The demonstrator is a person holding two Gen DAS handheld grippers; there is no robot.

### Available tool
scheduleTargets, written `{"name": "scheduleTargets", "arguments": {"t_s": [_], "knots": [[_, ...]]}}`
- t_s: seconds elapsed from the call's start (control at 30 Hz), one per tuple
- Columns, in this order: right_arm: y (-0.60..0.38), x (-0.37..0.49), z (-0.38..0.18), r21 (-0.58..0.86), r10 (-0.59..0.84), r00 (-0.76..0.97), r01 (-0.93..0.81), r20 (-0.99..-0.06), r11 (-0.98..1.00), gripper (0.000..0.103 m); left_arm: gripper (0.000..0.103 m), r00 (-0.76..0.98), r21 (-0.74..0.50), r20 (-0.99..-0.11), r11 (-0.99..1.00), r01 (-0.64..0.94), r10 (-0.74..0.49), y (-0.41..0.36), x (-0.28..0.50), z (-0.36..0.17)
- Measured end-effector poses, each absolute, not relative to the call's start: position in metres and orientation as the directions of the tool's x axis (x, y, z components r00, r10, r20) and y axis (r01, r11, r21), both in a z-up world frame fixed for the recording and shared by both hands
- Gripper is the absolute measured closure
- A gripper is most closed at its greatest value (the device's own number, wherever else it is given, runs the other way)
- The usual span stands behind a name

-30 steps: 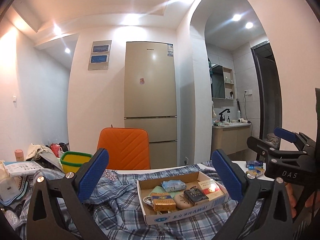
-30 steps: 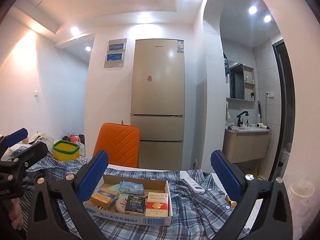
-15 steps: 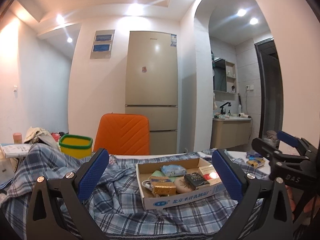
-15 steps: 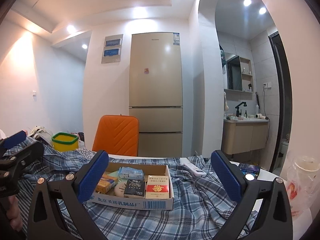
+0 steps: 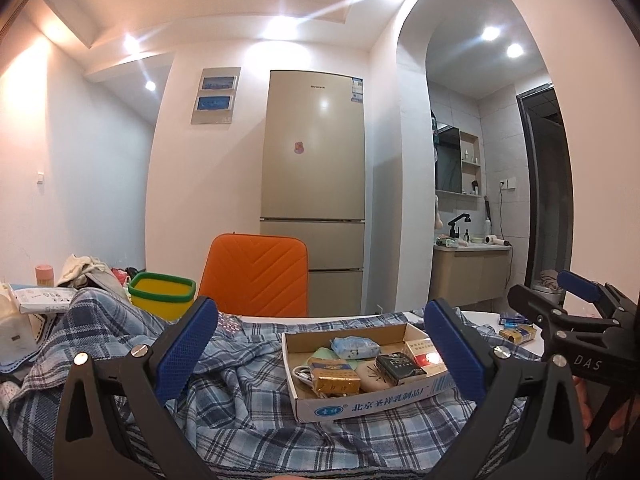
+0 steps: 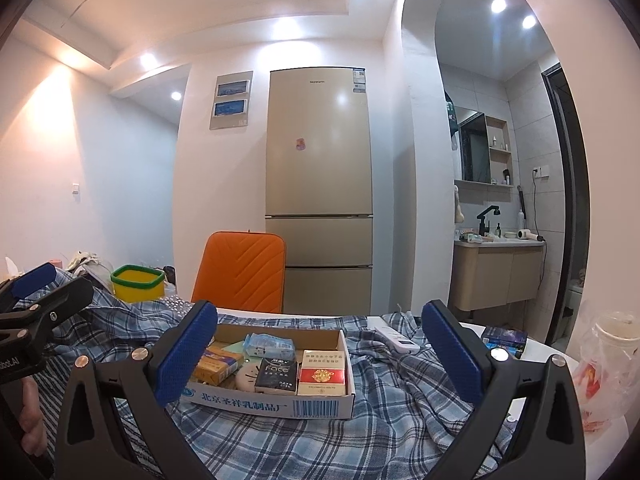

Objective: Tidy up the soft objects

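Both cameras have tipped slightly upward since a second ago, showing more ceiling. At left, a yellow plastic tub with a green rim (image 5: 162,294) stands behind the rumpled blue plaid cotton shirt (image 5: 248,412) spread over the table. Left gripper (image 5: 318,354) and right gripper (image 6: 318,354) hover with jaws wide apart, holding nothing. Between them, on the shirt, sits an open white cardboard box (image 5: 372,398) of small packets. Rightward lies a white remote control (image 6: 396,340).
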State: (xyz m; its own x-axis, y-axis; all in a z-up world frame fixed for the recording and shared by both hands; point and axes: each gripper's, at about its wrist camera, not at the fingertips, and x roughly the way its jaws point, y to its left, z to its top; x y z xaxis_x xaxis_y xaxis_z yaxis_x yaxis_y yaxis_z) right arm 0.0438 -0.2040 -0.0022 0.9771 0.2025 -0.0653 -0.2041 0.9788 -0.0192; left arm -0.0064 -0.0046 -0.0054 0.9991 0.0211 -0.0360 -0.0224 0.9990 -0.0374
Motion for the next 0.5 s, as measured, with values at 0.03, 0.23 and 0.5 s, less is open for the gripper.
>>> {"name": "scheduleTargets", "arguments": {"t_s": [0.03,0.23,0.5], "knots": [[-0.2036,0.0441,-0.0021,-0.016,0.202,0.977,-0.204,-0.066,0.979,0.000,0.000,0.999,-0.036,-0.033,0.999,-0.023,0.022,-0.0047,-0.0070,-0.0052],[-0.2049,0.0457,-0.0025,-0.010,0.204,0.976,-0.205,-0.076,0.979,0.000,0.000,0.999,-0.036,-0.035,0.999,-0.019,0.018,-0.0042,-0.0065,-0.0053],[-0.2063,0.0469,-0.0024,-0.004,0.206,0.975,-0.207,-0.083,0.978,0.000,0.000,0.999,-0.037,-0.035,0.999,-0.020,0.019,-0.0037,-0.0067,-0.0053]]}}
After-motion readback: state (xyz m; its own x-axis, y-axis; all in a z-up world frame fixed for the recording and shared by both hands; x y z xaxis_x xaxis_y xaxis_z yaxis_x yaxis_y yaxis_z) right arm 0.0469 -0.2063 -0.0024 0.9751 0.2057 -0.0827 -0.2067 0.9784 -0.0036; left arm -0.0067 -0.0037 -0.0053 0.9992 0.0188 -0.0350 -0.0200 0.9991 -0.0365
